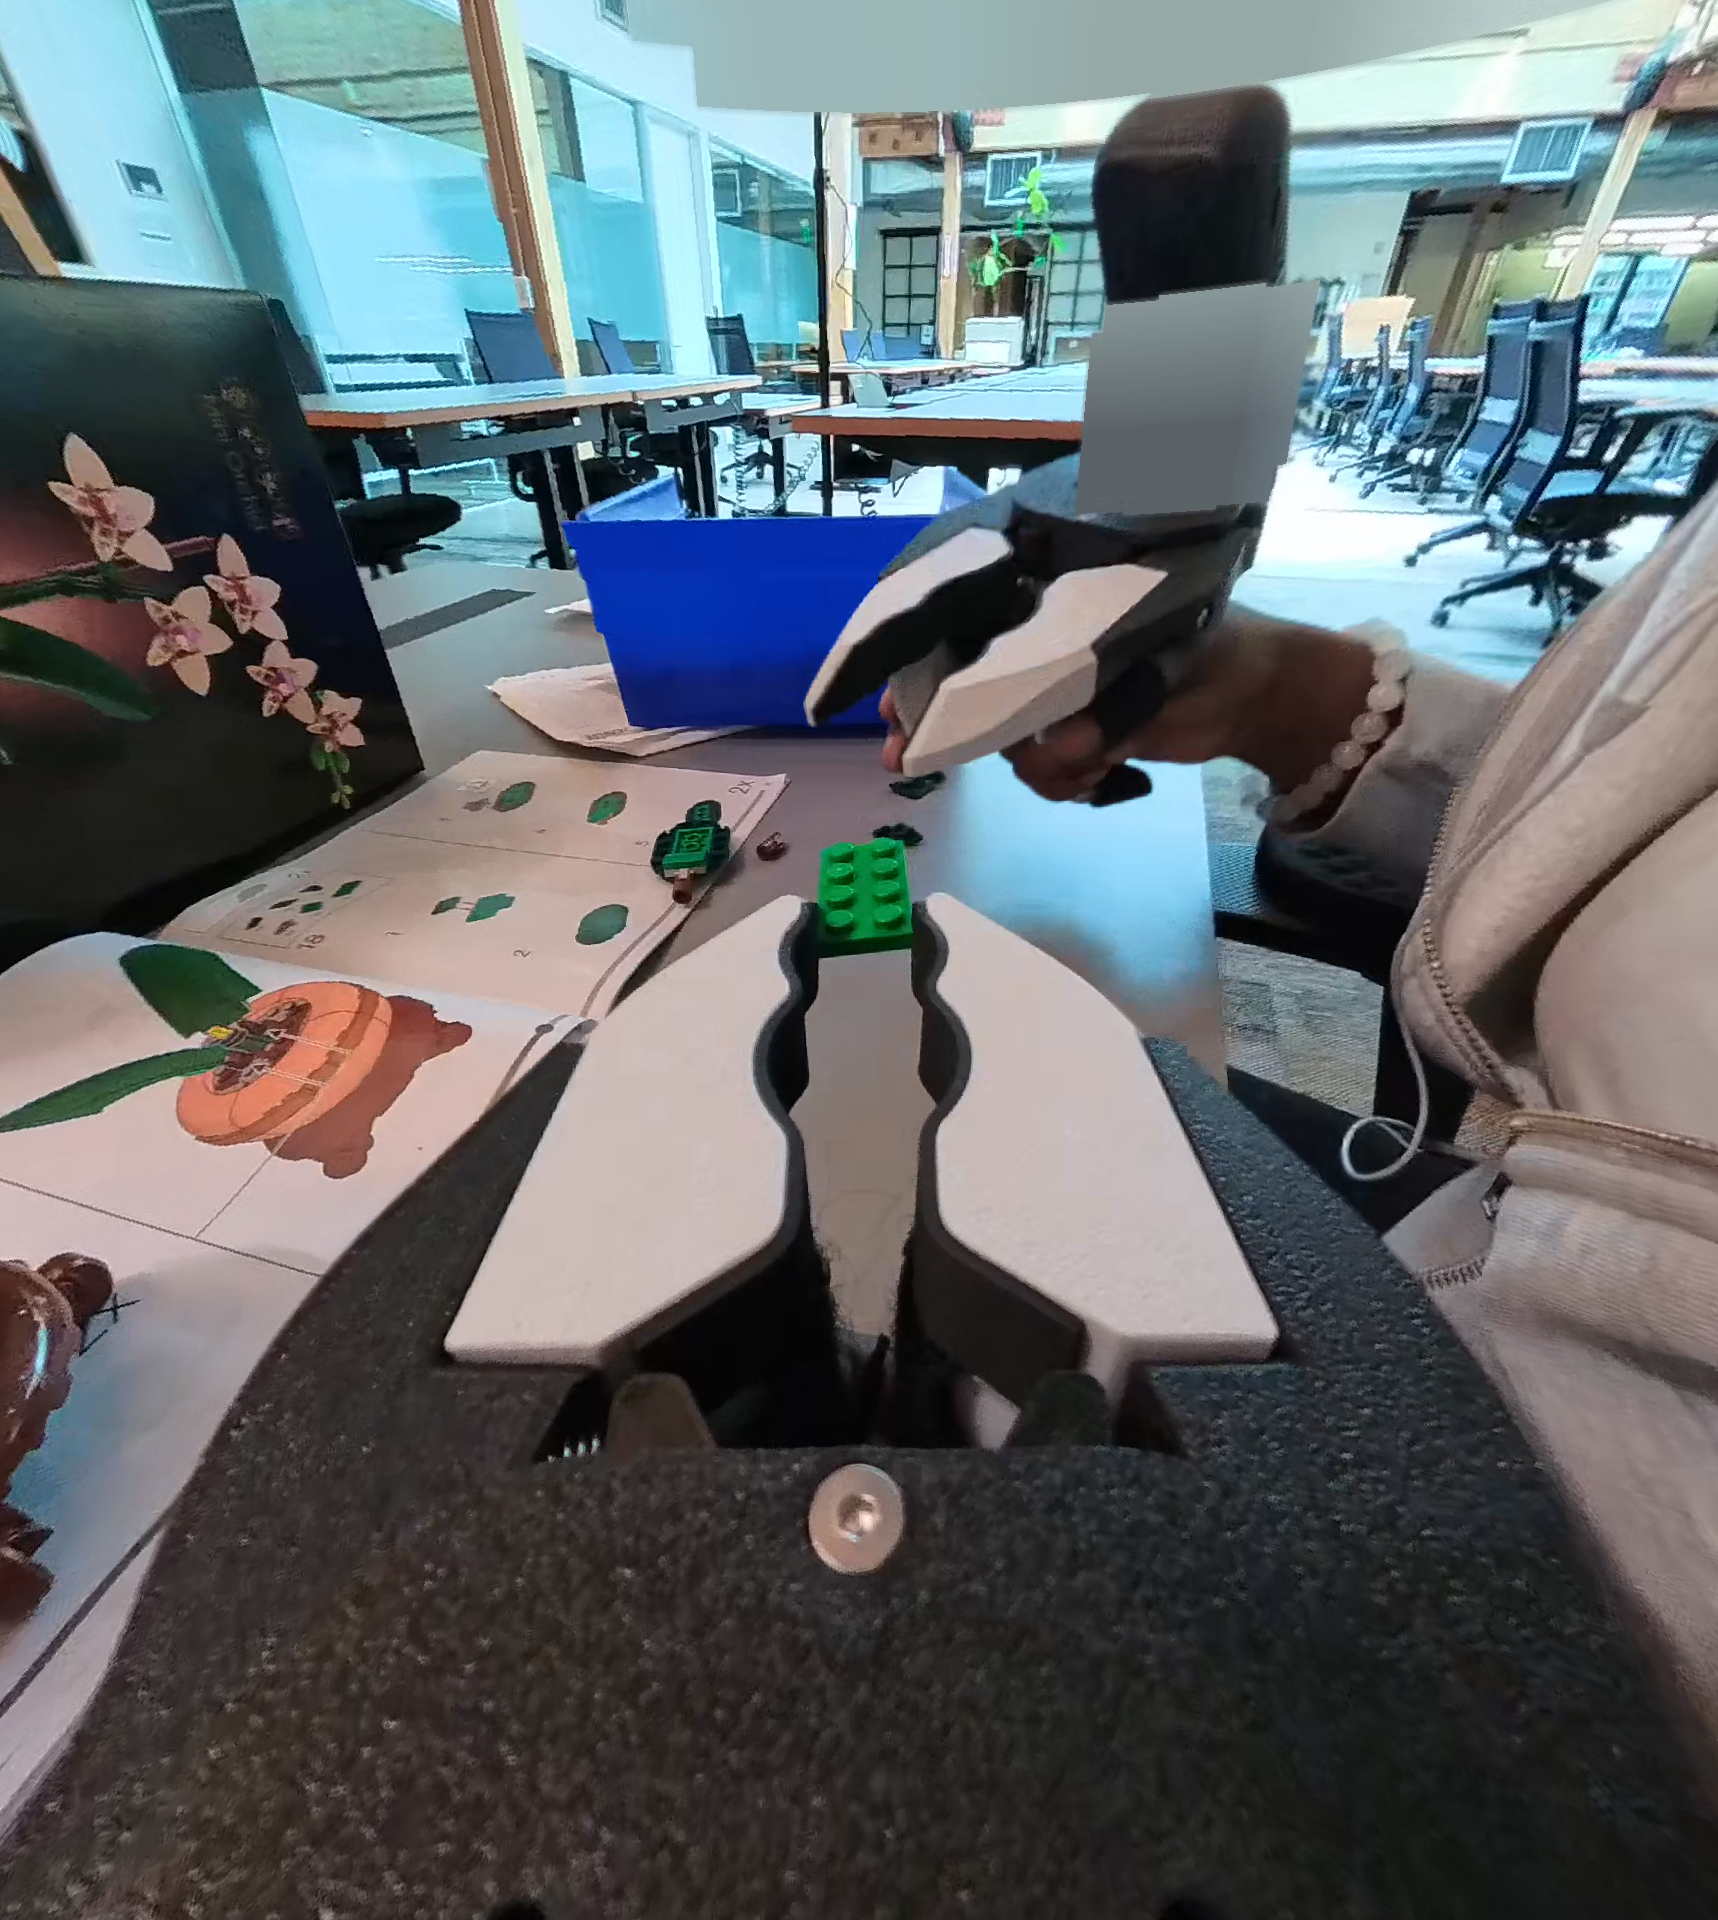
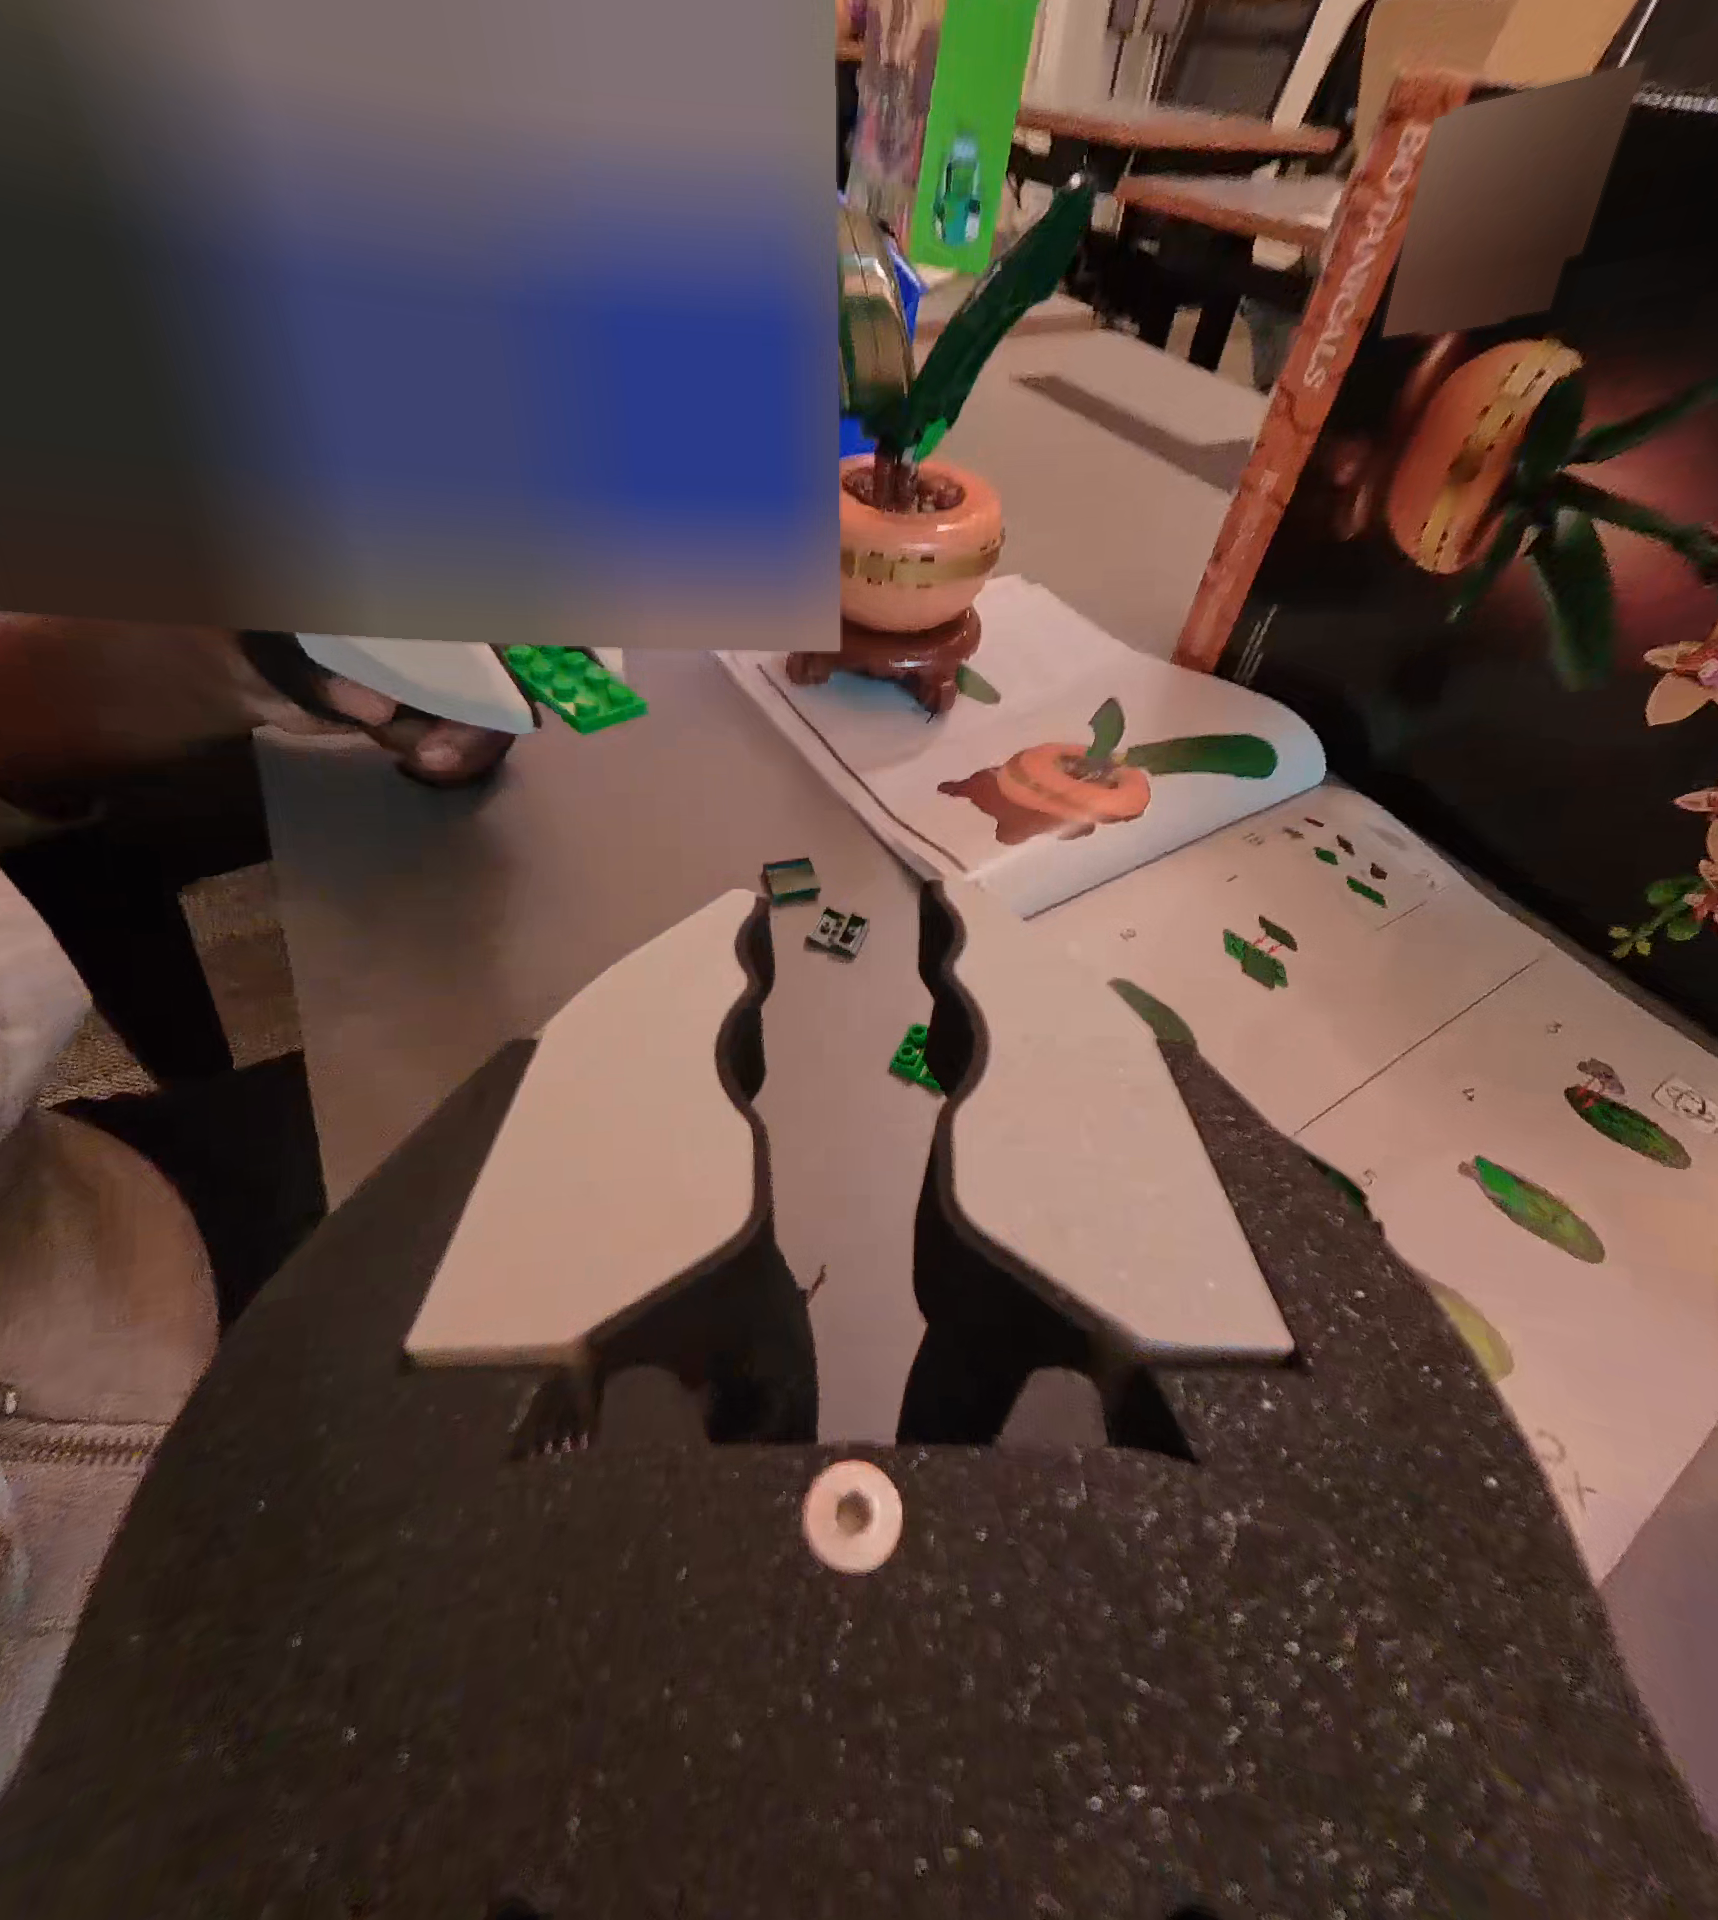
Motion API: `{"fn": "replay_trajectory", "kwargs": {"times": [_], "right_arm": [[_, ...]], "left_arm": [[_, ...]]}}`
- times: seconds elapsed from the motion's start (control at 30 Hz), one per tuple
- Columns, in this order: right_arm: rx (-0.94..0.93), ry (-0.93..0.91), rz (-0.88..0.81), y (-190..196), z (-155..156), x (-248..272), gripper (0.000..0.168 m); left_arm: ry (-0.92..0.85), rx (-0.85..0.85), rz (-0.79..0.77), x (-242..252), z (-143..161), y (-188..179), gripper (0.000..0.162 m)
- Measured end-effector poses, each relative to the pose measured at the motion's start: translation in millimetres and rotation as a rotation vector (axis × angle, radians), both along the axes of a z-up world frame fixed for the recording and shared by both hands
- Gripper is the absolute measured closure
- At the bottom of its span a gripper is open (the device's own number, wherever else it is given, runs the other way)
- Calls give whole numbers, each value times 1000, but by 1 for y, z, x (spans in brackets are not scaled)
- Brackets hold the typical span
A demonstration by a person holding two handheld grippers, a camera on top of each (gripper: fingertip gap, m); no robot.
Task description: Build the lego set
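Observation:
My left gripper (image 1: 865,920) is shut on a bright green 2x4 plate (image 1: 865,878) and holds it flat above the grey table (image 1: 1042,894). The plate also shows in the right wrist view (image 2: 580,686). My right gripper (image 2: 839,909) is open and empty, tilted down over two small dark green pieces (image 2: 790,878) (image 2: 837,932). A small bright green piece (image 2: 915,1058) lies by its right finger. In the left wrist view the right gripper (image 1: 870,738) hovers just above the dark green pieces (image 1: 917,784). A small green assembly (image 1: 694,844) lies on the instruction sheet.
The built pot with dark green leaves (image 2: 917,540) stands on the open instruction booklet (image 2: 1094,769). The set's box (image 1: 107,582) stands upright along the left. A blue bin (image 1: 741,613) sits at the back. A tiny brown piece (image 1: 770,847) lies near the assembly. One gripper's finger ends stand about 9 cm off the other's.

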State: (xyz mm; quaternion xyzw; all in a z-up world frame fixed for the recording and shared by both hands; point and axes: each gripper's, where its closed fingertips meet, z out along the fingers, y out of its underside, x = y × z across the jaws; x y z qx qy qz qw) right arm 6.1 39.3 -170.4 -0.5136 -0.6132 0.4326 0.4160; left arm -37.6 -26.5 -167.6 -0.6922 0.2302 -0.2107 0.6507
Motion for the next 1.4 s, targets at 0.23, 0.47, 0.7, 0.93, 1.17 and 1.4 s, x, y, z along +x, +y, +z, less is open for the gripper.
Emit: {"fn": "replay_trajectory", "kwargs": {"times": [0.23, 0.47, 0.7, 0.93, 1.17, 1.4], "right_arm": [[116, -222, 41, -20, -50, -26, 157], [115, -427, 197, -27, -72, -79, 140], [135, -496, 282, -29, -85, -90, 153], [3, -424, 200, -35, -65, -57, 153], [-9, -340, 22, -25, -61, -9, 153], [-158, -96, -11, -17, -10, 0, 153]], "left_arm": [[10, -19, -33, 0, -2, -5, 146], [-63, -8, 86, -41, 4, -7, 147], [-168, 28, 118, -58, 14, -14, 146], [-155, 37, 184, -63, 14, -13, 147], [-201, 69, 279, -46, 18, -2, 146], [-128, 37, 411, -33, 11, 21, 146]]}}
